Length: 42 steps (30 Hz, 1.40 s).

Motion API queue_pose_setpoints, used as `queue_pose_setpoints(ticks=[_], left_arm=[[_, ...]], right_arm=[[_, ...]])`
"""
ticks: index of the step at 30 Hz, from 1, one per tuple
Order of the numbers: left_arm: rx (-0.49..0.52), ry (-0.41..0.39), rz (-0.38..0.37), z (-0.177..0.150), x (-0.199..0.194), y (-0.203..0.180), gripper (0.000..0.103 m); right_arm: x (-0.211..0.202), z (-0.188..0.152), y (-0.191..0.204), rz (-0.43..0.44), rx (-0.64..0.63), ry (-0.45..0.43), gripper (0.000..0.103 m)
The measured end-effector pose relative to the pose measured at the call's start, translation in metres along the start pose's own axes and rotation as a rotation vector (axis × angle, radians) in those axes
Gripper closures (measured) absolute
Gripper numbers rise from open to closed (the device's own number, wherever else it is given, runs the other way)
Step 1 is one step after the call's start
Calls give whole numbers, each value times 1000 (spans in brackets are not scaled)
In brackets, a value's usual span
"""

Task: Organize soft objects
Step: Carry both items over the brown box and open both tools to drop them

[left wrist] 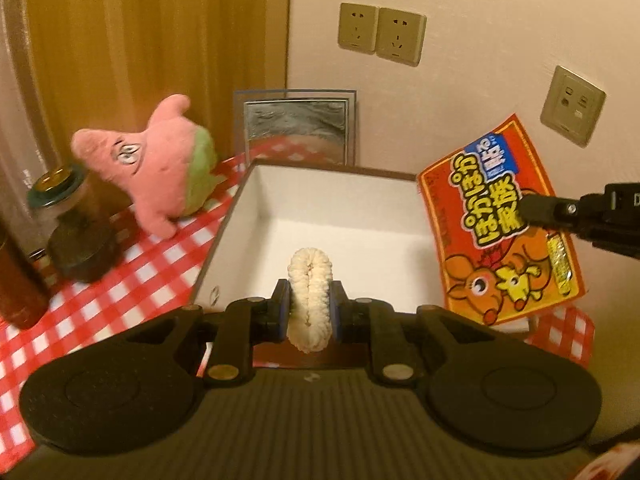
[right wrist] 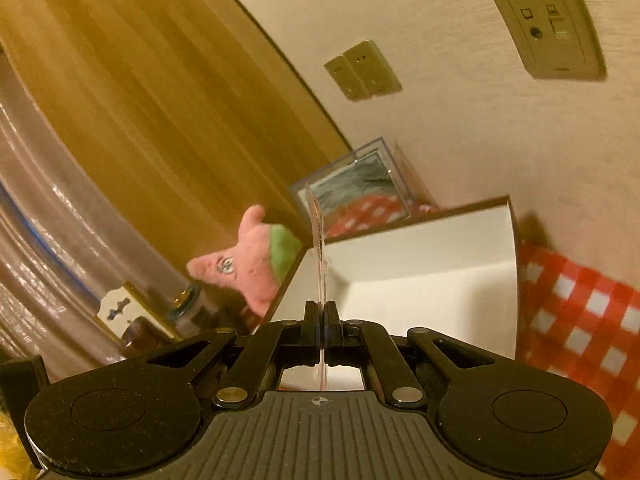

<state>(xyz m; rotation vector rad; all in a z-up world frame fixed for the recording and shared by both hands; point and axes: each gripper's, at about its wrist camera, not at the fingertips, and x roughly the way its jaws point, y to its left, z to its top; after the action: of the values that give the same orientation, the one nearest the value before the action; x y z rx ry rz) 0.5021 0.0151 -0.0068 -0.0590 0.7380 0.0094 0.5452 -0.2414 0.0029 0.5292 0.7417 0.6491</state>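
- Warm, dim light is washing a pale wall [left wrist: 460, 80].
- Three socket plates [left wrist: 380, 34] are sitting on it.
- A wooden panel [left wrist: 160, 40] is standing beside it.

Tablecloth [left wrist: 132, 280]: red-and-white check. Plush star [left wrist: 156, 168]: pink body, green lower part. Box [left wrist: 320, 216]: white interior, brown rim. Scrunchie [left wrist: 310, 300]: cream. Packet [left wrist: 500, 220]: orange-red with yellow lettering and a blue patch (cartoon deer printed). Curtain [left wrist: 152, 40]: golden brown. Wall sockets [left wrist: 380, 32]: dull gold.
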Motion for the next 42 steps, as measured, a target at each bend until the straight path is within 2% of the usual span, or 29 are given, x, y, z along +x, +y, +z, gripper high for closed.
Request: queue_pose_setpoints(ticks=[9,18,21,22,25,26,28,29,30,42], left_arm=[[41,76,-4,24,67,-23,85],[63,128,-6,33,103,-31,83],[67,133,-6,37,110,-35,72],[71,135,-9,37,113,-36,65],[80,153,-23,38,117,-39,58],[87,158,-21,37,118,-40,56],[98,162,-18,35,119,-41,53],[100,165,-12,35,119,-41,53],[99,169,-10,34,118,-41,53],[46,187,5,25,94,-31,53]], right_arm=[[51,19,-31,-58,15,42,101],[85,19,-54,-69,62,98,101],[91,22,-58,-67,70,102,101],[94,23,-60,-58,74,105,101],[103,22,-64,-86,57,159,99],[105,21,-65,-103,41,168,93],[107,18,-65,-120,6,179,66],[107,17,-65,-125,4,176,45],[105,15,-67,-131,8,168,41],[89,4,-69,-161,-64,230,40]])
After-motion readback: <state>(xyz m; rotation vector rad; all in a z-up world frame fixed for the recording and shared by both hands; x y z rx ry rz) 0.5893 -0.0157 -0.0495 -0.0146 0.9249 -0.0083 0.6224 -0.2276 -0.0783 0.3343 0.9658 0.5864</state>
